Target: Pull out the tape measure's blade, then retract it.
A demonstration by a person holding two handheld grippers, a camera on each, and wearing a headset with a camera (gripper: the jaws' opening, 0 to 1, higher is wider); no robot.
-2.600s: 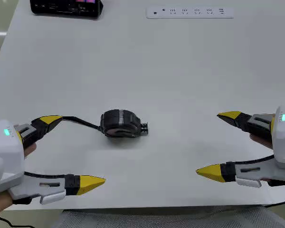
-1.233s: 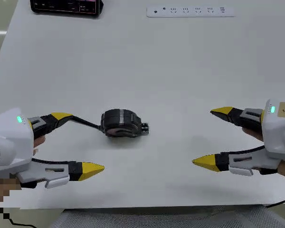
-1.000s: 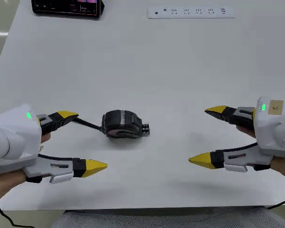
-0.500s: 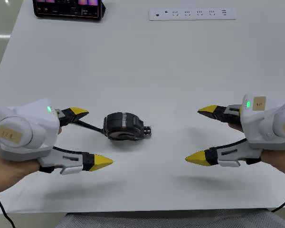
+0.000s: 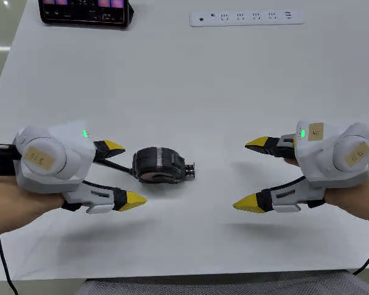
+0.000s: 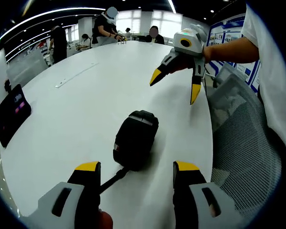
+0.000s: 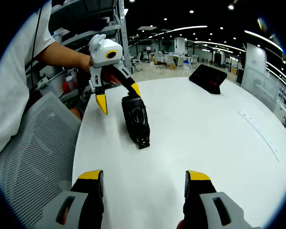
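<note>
Smooth white tabletop (image 5: 190,80) spans scene. Left claw (image 5: 129,173), white shell, pointed yellow tips, jaws spread wide, grips nothing. Right claw (image 5: 243,175) equally wide, empty, well apart, facing left one. Tape measure (image 5: 160,166), rounded black case, lies between claws, just beside left one. Thin black strap (image 5: 114,163) trails toward left claw.

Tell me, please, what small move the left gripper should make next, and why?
Probably ease the left gripper forward so its open jaws straddle the tape measure: it lies just ahead of the tips, ungripped, blade retracted, with the open right gripper farther off.
</note>
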